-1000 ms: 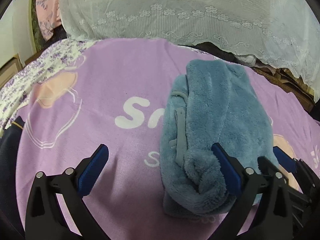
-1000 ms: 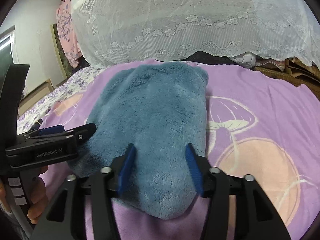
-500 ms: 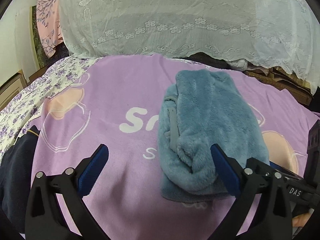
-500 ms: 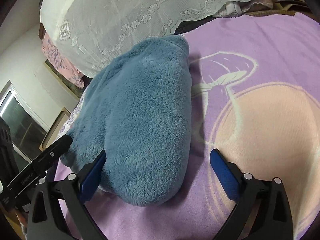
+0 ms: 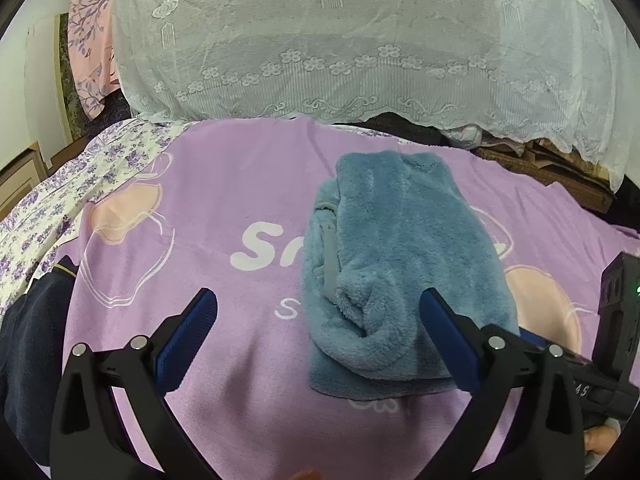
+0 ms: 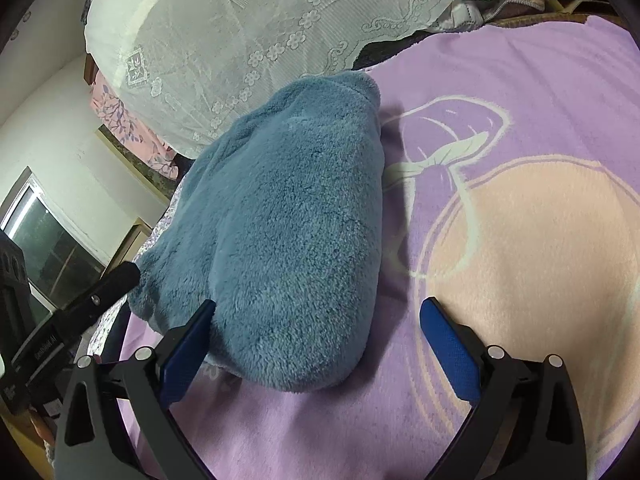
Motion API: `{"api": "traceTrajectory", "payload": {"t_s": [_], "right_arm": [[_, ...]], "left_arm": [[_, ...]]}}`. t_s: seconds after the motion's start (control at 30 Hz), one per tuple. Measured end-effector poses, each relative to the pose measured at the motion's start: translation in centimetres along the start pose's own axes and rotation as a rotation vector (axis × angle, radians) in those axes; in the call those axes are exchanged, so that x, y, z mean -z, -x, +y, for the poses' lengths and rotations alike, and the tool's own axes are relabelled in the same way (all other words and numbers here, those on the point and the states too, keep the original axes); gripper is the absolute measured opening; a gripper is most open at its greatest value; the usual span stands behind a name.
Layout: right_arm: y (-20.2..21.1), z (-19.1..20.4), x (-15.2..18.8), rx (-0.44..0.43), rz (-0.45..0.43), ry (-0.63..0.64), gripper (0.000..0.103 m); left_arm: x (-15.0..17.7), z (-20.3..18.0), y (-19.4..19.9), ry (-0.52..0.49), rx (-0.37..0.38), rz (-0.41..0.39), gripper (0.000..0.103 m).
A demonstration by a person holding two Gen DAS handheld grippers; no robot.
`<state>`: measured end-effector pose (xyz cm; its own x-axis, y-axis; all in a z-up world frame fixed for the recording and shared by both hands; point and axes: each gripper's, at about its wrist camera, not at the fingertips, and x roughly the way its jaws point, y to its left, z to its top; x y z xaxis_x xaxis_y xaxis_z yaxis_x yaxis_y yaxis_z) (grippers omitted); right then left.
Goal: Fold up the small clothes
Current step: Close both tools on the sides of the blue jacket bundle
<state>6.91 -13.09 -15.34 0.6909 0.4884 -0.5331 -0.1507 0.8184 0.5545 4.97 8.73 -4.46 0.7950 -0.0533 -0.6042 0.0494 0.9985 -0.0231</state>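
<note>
A fluffy blue fleece garment [image 5: 396,256] lies folded into a compact bundle on the purple blanket [image 5: 224,208]; it also shows in the right wrist view [image 6: 288,224]. My left gripper [image 5: 316,332] is open and empty, just short of the bundle's near left edge. My right gripper [image 6: 316,336] is open and empty, with its left finger beside the bundle's near end. The right gripper's body shows at the right edge of the left wrist view [image 5: 616,320].
A dark navy garment [image 5: 28,344] lies at the left edge of the blanket. A floral sheet [image 5: 80,184] lies beyond it. A white lace cover [image 5: 360,40] hangs over piled things at the back. A window [image 6: 44,240] is on the left.
My right gripper opened and let go of the blue bundle, then swung to the right. My left gripper drew back from the bundle and stayed open.
</note>
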Motion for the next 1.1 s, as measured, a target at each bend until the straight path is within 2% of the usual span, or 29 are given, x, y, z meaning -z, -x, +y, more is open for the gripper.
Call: {"api": "traceTrajectory", "payload": {"t_s": [0.1, 0.23, 0.5, 0.63, 0.73, 0.93, 1.1], "right_arm": [[0.9, 0.0, 0.5, 0.007, -0.007, -0.004, 0.100], [3.2, 0.1, -0.2, 0.029, -0.085, -0.017, 0.100], [4.8, 1.7, -4.9, 0.012, -0.109, 0.032, 0.100], [4.0, 1.4, -7.5, -0.022, -0.112, -0.006, 0.100], [3.1, 1.0, -8.2, -0.032, -0.111, -0.032, 0.100], [0.5, -0.3, -7.8, -0.026, -0.053, -0.059, 0.100], [-1.0, -1.4, -7.2, -0.036, -0.014, -0.097, 0.100]], "left_arm": [[-0.2, -0.2, 0.3, -0.012, -0.003, -0.010, 0.099], [-0.9, -0.5, 0.7, -0.037, -0.004, -0.017, 0.099], [-4.2, 0.6, 0.1, 0.011, 0.050, -0.001, 0.099], [-5.2, 0.4, -0.8, 0.008, 0.051, -0.001, 0.099], [-5.3, 0.1, -1.7, 0.012, 0.064, 0.014, 0.099], [-4.7, -0.6, -3.8, -0.008, 0.064, 0.054, 0.099], [-4.1, -0.2, -5.4, 0.009, 0.093, 0.103, 0.099]]}}
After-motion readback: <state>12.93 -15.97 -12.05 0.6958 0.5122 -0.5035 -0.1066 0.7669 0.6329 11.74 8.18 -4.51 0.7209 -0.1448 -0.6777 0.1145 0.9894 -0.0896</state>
